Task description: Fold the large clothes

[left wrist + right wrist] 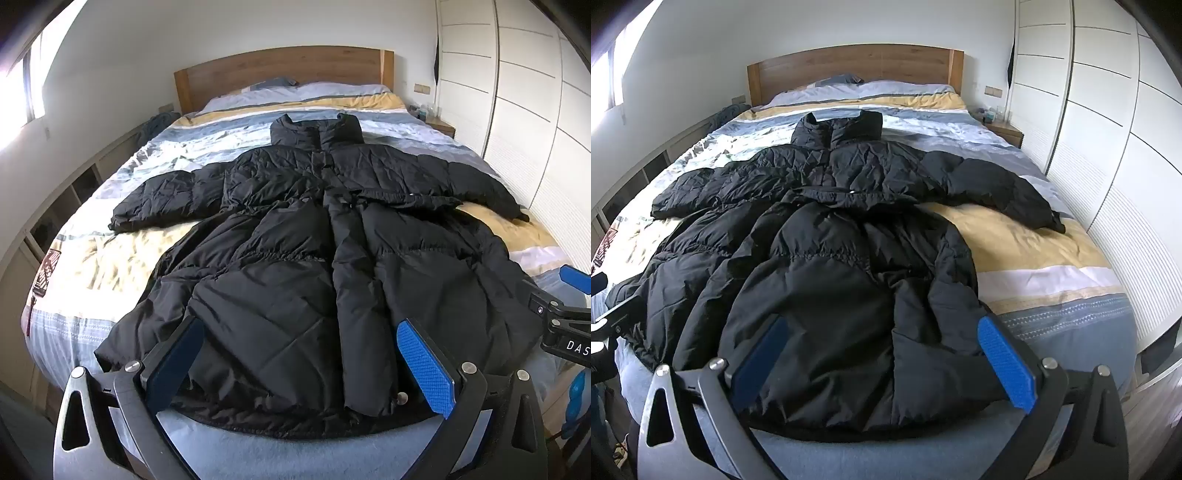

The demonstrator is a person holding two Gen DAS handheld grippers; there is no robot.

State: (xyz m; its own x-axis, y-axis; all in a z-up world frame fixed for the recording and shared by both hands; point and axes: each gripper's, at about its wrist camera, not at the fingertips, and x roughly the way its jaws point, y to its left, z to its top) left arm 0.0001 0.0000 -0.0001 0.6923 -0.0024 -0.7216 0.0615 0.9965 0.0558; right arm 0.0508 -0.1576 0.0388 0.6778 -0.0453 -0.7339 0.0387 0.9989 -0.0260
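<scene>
1. Nearest my left wrist camera, the left gripper (299, 354) stood spread wide with nothing between its blue pads, above the hem of the black puffer coat (317, 236), which lay flat on the striped bed (110, 258). On the right gripper (565, 328) I read "DAS".
2. From my right wrist camera, the right gripper (882, 350) gaped likewise over the coat (827, 243); no writing was legible.

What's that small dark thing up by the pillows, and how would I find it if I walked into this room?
Start at the wooden headboard of the big striped bed. Just below it, on the pale pillows, lies a small blue-grey bundle, maybe a cushion or folded cloth; I cannot tell which. Unlike the black puffer coat spread over the middle of the bed, it is small, bluish and tucked against the headboard.
</scene>
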